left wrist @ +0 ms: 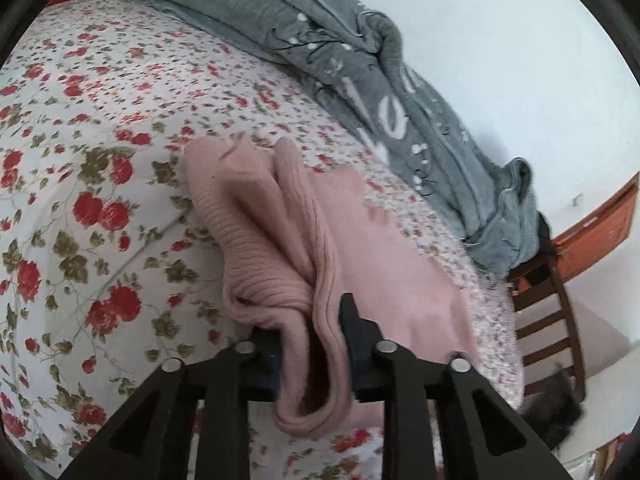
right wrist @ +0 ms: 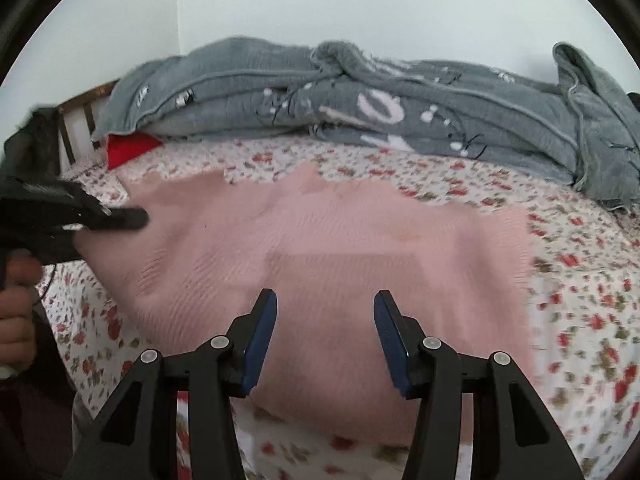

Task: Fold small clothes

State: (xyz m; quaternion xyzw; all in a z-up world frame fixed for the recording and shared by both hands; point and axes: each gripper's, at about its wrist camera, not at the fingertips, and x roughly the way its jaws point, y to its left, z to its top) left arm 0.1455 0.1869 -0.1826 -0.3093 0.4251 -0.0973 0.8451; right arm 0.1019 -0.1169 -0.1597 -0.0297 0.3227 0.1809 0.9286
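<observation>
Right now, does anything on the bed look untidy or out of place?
Yes. The pink knit garment is bunched into folds where the left claw pinches it, not lying flat. Behind it, the grey blanket sits crumpled on the floral bedsheet.

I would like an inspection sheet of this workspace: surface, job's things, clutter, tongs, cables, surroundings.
Surface: bed with a floral sheet, white with red flowers.
Job's things: one pink knit garment, mostly spread flat on the sheet; one end is bunched and lifted.
Clutter: grey blanket heaped along the far side; red item partly under it.
Tongs: left tongs shut on the bunched pink fabric; right tongs open, over the garment, holding nothing.
Cables: thin dark cord by the person's hand; where it leads cannot be told.
Surroundings: white wall; wooden chair beside the bed.
</observation>
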